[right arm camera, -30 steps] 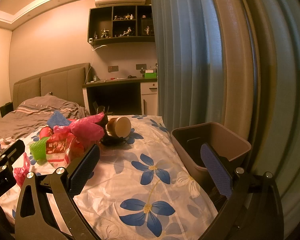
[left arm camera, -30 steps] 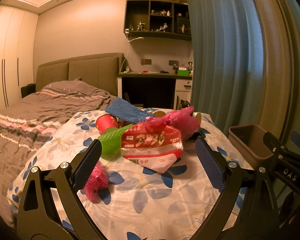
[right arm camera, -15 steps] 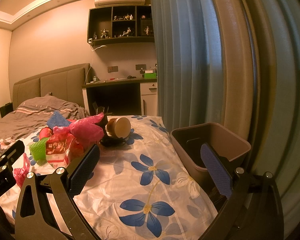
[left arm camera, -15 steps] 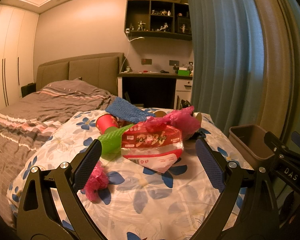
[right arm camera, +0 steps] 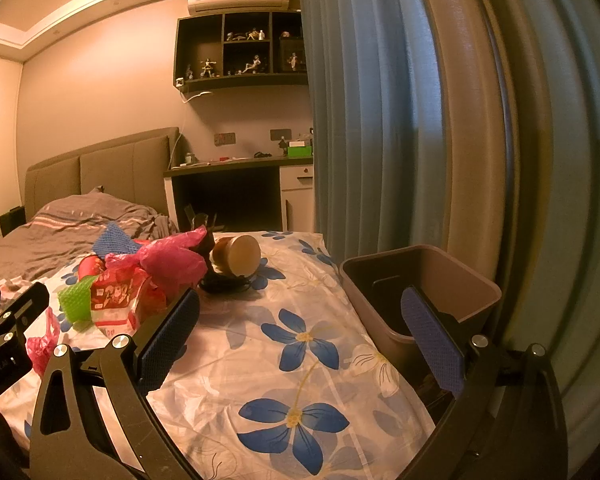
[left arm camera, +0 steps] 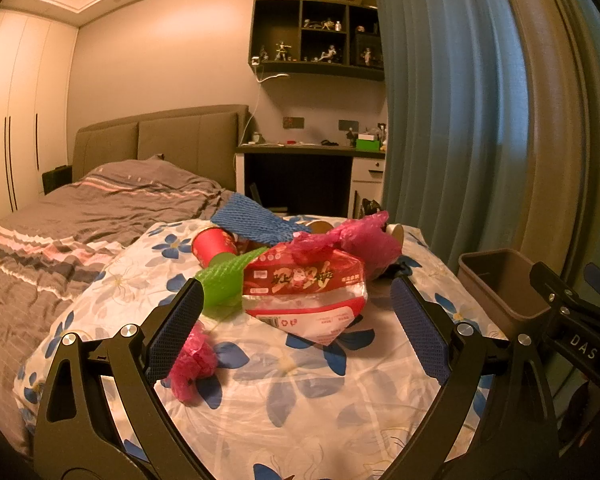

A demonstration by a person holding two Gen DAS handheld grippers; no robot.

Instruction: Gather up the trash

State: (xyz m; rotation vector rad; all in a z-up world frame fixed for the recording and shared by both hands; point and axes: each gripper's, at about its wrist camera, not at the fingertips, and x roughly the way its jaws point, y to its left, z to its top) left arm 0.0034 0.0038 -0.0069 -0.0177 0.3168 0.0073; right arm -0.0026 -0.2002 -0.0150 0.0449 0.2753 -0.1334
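Both your left gripper (left arm camera: 296, 320) and right gripper (right arm camera: 300, 328) hang apart and empty, so nothing is collected: the trash pile (left arm camera: 304, 276) sits at twelve o'clock, the bin (right arm camera: 420, 292) looking empty at two.

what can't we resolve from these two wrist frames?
- Bin floor: right wrist view, hidden by its near wall and the right gripper finger; contents unknown.
- Red cup: left wrist view, partly hidden by blue mesh.
- Dark object under the brown cup: too dim to identify.
- Left gripper: open, grasping nothing.
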